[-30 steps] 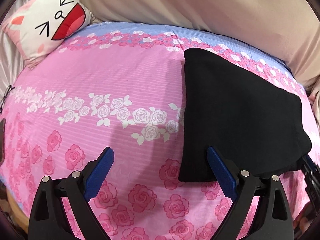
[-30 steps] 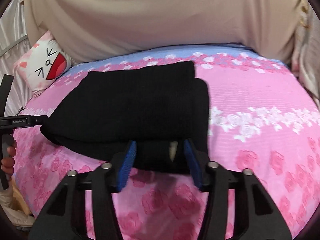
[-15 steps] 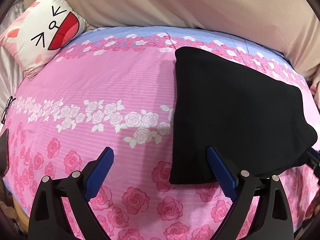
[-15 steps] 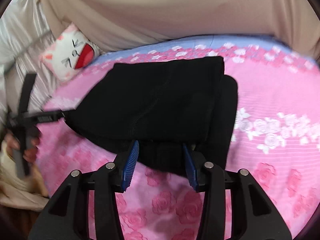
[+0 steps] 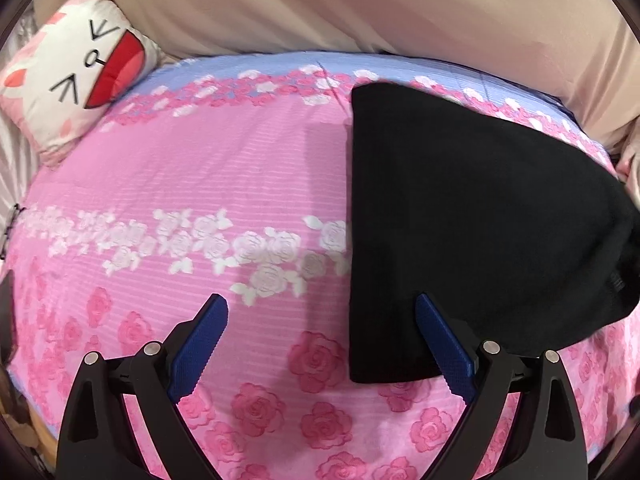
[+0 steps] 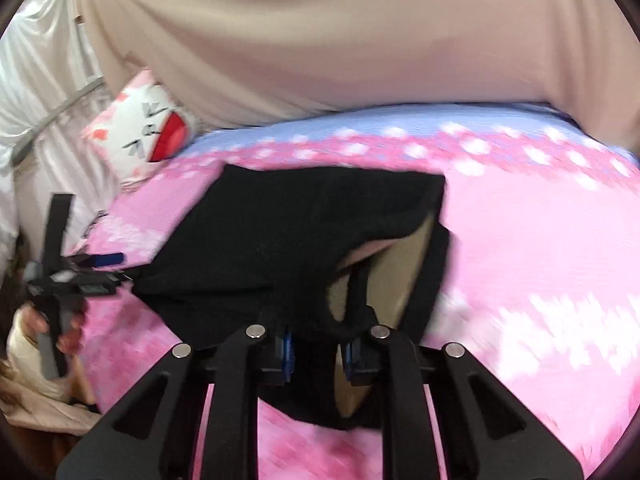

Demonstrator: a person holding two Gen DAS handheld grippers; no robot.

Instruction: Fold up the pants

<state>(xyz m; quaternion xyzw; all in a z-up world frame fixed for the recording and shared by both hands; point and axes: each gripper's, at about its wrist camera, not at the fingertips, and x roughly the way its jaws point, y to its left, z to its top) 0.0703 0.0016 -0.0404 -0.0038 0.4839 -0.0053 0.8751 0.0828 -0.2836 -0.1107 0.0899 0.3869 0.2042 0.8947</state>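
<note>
Right gripper [image 6: 318, 354] just closed — pinching the black pants [image 6: 288, 240].

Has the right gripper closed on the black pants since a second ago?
Yes. The right gripper has just been closing and now pinches the near edge of the black pants, lifting it off the pink bedsheet.

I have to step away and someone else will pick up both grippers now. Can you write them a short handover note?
Right gripper: jaws have just been closing and now pinch the near edge of the black pants, lifting it so the tan lining shows.
Left gripper: open, holding nothing, above the pink bedsheet beside the pants.
Done: pants lie folded into a compact shape on the bed.
Left: probably carry this gripped edge over for a further fold, then flatten.
</note>
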